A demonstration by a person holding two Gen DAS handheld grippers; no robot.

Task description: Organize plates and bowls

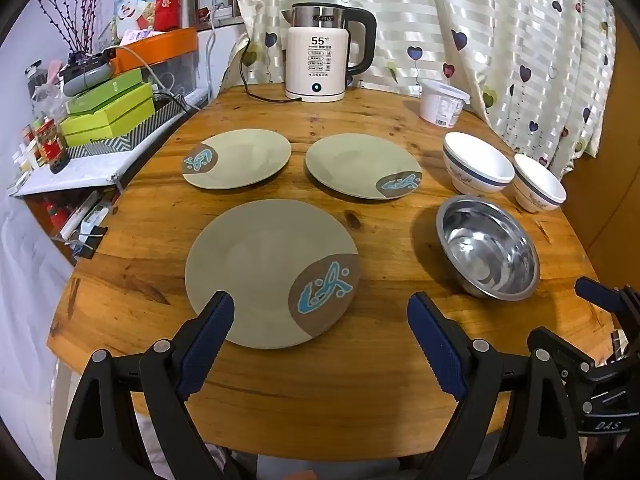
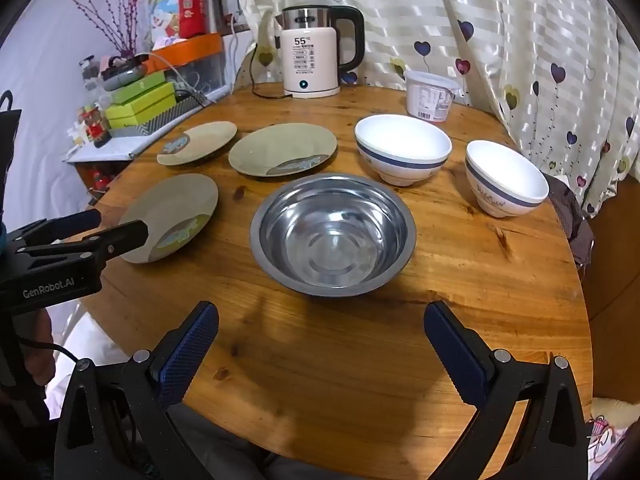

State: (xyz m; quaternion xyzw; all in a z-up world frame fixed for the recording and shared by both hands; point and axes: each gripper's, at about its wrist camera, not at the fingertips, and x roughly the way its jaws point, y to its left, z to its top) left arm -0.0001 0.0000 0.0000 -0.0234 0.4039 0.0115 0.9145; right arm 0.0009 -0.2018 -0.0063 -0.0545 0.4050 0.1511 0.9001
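Table (image 1: 380, 380): knotty wood, varnished, slight sheen. Steel bowl (image 2: 333, 236): polished metal, mirror-like inside; three plates (image 1: 272, 272) matt and smooth, two white bowls (image 2: 402, 148) glossy. Curtain (image 1: 500, 40): satiny striped cloth; gripper pads (image 2: 188, 356) finely ribbed.

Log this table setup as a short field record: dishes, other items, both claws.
plates: three, laid flat and apart: near plate, far left plate, far right plate
bowls: steel bowl, large white bowl, small white bowl, all upright, none stacked
surface: round wooden table
other: kettle, lidded white tub
left claw: open, empty, over near plate's edge
right claw: open, empty, short of steel bowl
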